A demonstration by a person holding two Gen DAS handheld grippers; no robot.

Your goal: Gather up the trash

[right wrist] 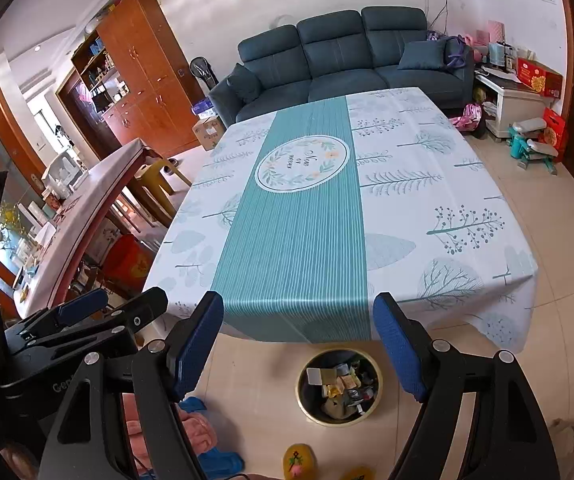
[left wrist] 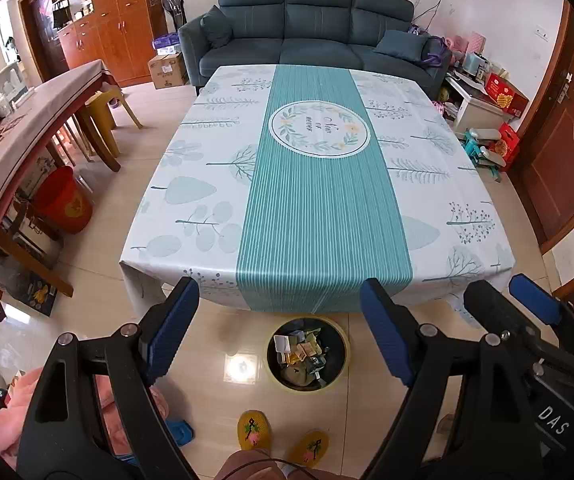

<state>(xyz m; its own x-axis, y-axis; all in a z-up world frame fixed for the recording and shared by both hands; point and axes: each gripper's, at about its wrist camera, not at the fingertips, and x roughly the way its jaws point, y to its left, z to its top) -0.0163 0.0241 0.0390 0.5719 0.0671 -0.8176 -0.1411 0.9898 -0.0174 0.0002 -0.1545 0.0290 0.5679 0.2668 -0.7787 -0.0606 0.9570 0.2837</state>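
A round trash bin (left wrist: 307, 354) with a yellow rim stands on the floor in front of the table, holding several wrappers and scraps. It also shows in the right wrist view (right wrist: 339, 386). My left gripper (left wrist: 279, 300) is open and empty, held above the bin at the table's near edge. My right gripper (right wrist: 299, 316) is open and empty, also above the bin. The right gripper shows at the right of the left wrist view (left wrist: 527, 300); the left gripper shows at the left of the right wrist view (right wrist: 99, 304). The table (left wrist: 191, 168) carries a teal and white tablecloth with nothing on it.
A dark sofa (left wrist: 311, 32) stands behind the table. A long side table (left wrist: 27, 128) with stools and a red bucket (left wrist: 63, 200) is on the left. Boxes and toys (left wrist: 491, 148) lie at the right. Yellow slippers (left wrist: 253, 428) are below me.
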